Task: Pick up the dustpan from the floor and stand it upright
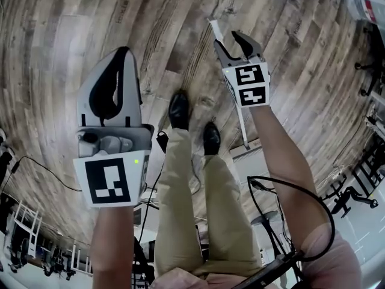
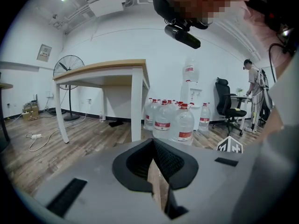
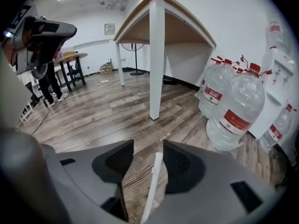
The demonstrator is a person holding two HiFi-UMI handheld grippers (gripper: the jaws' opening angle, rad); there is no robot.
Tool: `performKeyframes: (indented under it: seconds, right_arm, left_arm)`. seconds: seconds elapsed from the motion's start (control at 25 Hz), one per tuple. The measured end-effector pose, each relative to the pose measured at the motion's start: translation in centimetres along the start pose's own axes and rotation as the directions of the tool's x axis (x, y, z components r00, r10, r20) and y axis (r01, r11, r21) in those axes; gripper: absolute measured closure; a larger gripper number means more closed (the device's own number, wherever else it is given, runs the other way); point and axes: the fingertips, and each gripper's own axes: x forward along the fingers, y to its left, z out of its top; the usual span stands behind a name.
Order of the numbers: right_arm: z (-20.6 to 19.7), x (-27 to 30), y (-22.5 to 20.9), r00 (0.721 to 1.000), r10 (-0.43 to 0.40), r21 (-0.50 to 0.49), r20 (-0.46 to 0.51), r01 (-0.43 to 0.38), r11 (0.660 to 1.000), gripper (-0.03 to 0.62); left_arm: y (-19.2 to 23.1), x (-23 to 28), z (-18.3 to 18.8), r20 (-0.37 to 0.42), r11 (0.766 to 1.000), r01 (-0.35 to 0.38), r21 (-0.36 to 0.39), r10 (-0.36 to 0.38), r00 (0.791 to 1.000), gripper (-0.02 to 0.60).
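The dustpan's thin white handle [image 1: 243, 122] runs from its tip near the right gripper [image 1: 233, 41] down to the pale ribbed pan [image 1: 252, 161] on the wooden floor beside my right shoe. In the right gripper view the handle [image 3: 154, 181] rises between the jaws, close to the right pad, with floor showing on its other side. That right gripper [image 3: 147, 146] is open around the handle. The left gripper [image 1: 124, 53] hangs over bare floor at the left, pads together and holding nothing; in its own view the left gripper [image 2: 153, 143] is shut.
My legs and black shoes [image 1: 179, 108] stand between the grippers. A white-legged table [image 3: 156, 59] and several large water bottles [image 3: 236, 118] are close ahead. A fan [image 2: 68, 69], an office chair [image 2: 225, 101] and a person [image 2: 254, 90] stand farther back. Cables [image 1: 42, 170] trail on the floor.
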Motion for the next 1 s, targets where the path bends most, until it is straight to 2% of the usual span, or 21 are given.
performKeyframes:
  seconds: [0.28, 0.44, 0.56, 0.68, 1.0]
  right_arm:
    - [-3.6, 3.6, -0.4, 0.999, -0.005, 0.011, -0.041, 0.005, 1.000, 0.396]
    - [-5.4, 5.8, -0.5, 0.998, 0.001, 0.003, -0.064, -0.001, 1.000, 0.396]
    - [-6.0, 7.3, -0.9, 0.997, -0.001, -0.003, -0.077, 0.000, 1.000, 0.396]
    - [-6.7, 8.6, -1.0, 0.995, 0.005, -0.004, -0.097, -0.005, 1.000, 0.396]
    - [-10.1, 11.3, -1.2, 0.986, 0.024, -0.002, -0.164, -0.024, 1.000, 0.398]
  left_arm:
    - [0.1, 1.5, -3.3, -0.006, 1.000, 0.013, 0.022, -0.013, 1.000, 0.569]
    - [0.3, 2.2, -4.7, -0.020, 1.000, 0.010, -0.001, -0.010, 1.000, 0.569]
    - [0.8, 2.9, -4.8, 0.015, 1.000, 0.011, 0.021, -0.011, 1.000, 0.569]
    - [1.1, 3.3, -5.5, 0.010, 1.000, 0.012, 0.002, -0.012, 1.000, 0.569]
    - [1.9, 4.1, -6.8, 0.009, 1.000, 0.009, 0.030, -0.009, 1.000, 0.569]
